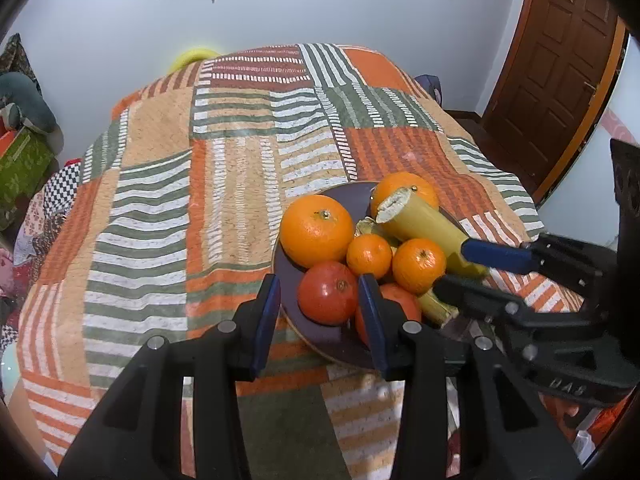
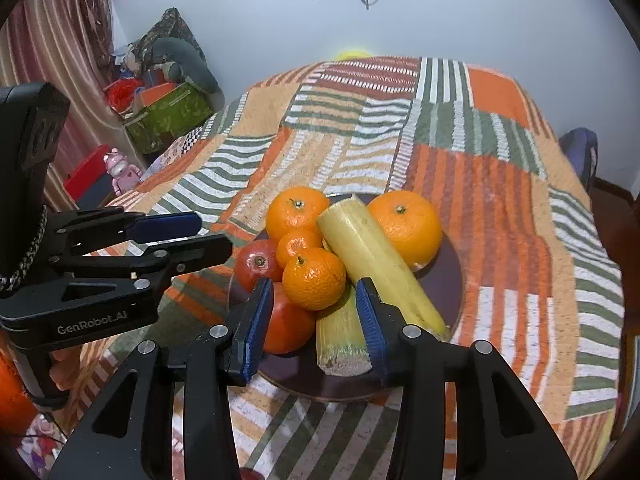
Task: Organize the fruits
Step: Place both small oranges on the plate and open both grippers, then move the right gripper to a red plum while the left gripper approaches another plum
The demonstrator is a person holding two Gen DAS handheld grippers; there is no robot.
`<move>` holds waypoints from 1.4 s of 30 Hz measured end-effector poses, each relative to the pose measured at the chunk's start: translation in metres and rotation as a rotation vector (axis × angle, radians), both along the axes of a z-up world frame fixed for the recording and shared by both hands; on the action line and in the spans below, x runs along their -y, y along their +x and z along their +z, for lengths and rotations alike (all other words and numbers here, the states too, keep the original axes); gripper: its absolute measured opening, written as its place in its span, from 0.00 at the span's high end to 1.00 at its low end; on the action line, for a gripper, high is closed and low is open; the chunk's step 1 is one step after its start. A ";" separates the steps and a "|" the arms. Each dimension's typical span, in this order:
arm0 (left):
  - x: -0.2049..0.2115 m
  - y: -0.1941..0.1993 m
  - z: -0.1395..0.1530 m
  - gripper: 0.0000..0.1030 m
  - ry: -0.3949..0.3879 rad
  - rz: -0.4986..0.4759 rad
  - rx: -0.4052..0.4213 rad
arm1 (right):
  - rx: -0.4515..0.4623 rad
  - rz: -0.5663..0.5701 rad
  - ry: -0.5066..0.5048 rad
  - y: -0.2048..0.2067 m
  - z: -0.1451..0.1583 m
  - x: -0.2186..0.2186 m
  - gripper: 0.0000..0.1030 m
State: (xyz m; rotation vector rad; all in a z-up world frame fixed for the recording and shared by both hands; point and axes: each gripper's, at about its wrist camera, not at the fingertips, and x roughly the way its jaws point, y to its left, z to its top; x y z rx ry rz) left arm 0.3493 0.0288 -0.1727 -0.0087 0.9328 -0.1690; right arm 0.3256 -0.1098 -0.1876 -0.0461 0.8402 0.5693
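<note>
1. While both tongs hang over the plate [image 2: 452,280] with nothing in them, the sorting looks barely started: every fruit is piled on that one dark plate on the striped cloth [image 1: 168,216].

2. The left tongs [image 1: 320,316] are spread wide, and the red fruit [image 1: 329,293] sits just ahead of the gap between their blue pads [image 1: 267,316]; I cannot tell whether either pad touches it.

3. Beyond those tips lie the big orange [image 1: 316,230] and a small orange [image 1: 369,255], pressed against each other, with a second small orange [image 1: 418,265] to the right of them.

4. The right tongs [image 2: 316,320] are also spread, and grip nothing.

5. Just past their left pad lies a second red fruit [image 2: 289,324], and the cut end of the short yellow stalk [image 2: 342,340] sits between the pads, close to the right one.

6. The long yellow stalk [image 2: 376,264] runs away from the right pad, leaning on the far orange [image 2: 406,227].

7. I judge the step in hand to be choosing and lining up a first pick.

8. The next move calls for closing on a single piece from the top or edge of the heap, since lifting a lower one may roll the round fruit off the plate.

9. The two tongs are near each other, so they should take turns rather than reach in together.
</note>
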 end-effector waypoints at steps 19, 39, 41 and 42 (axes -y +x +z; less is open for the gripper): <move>0.014 -0.091 0.030 0.40 0.034 -0.019 0.024 | -0.021 0.016 -0.064 -0.064 0.006 0.022 0.62; 0.006 -0.110 0.002 0.32 0.045 -0.036 -0.065 | -0.191 0.112 -0.037 -0.094 -0.050 0.005 0.71; 0.008 -0.111 0.002 0.32 0.046 -0.043 -0.066 | -0.195 0.115 -0.040 -0.095 -0.053 0.003 0.71; 0.009 -0.111 0.002 0.32 0.046 -0.049 -0.068 | -0.197 0.117 -0.045 -0.096 -0.054 0.001 0.71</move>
